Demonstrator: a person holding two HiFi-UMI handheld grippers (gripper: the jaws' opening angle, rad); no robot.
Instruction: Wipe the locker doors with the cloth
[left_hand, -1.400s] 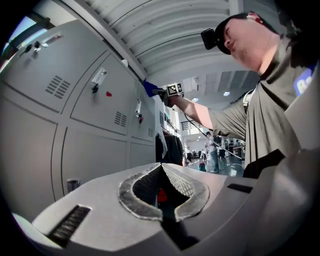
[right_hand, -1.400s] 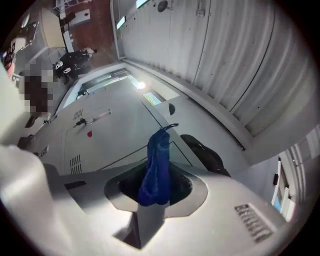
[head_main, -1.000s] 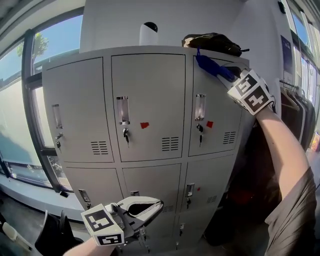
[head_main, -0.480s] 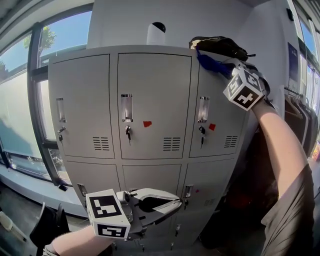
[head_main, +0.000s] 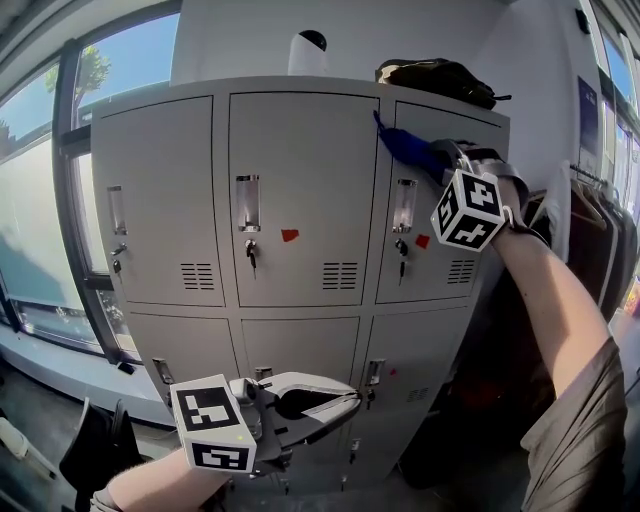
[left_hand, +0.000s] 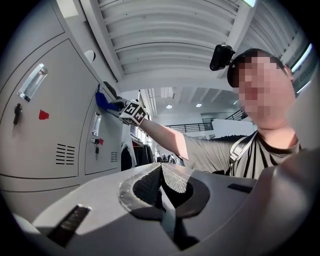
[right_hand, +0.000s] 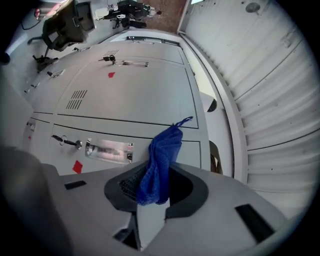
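Note:
A bank of grey lockers (head_main: 300, 180) fills the head view. My right gripper (head_main: 434, 160) is shut on a blue cloth (head_main: 405, 146) and holds it against the upper right door (head_main: 420, 285), close to that door's top left corner, above its handle. In the right gripper view the cloth (right_hand: 160, 160) hangs bunched between the jaws of the right gripper (right_hand: 152, 185), its free end reaching the door's edge. My left gripper (head_main: 350, 402) hangs low before the lower doors, shut with nothing in it; its pads (left_hand: 150, 182) touch each other.
A black bag (head_main: 435, 75) and a white cylinder (head_main: 308, 50) sit on top of the lockers. Keys hang in the upper door locks (head_main: 250, 258). A window (head_main: 30, 200) is at the left, hanging clothes (head_main: 600, 235) at the right, a dark chair (head_main: 90, 455) bottom left.
My right gripper has carried the cloth down and leftward from the top edge of the upper right door. The left gripper has drifted a little to the right.

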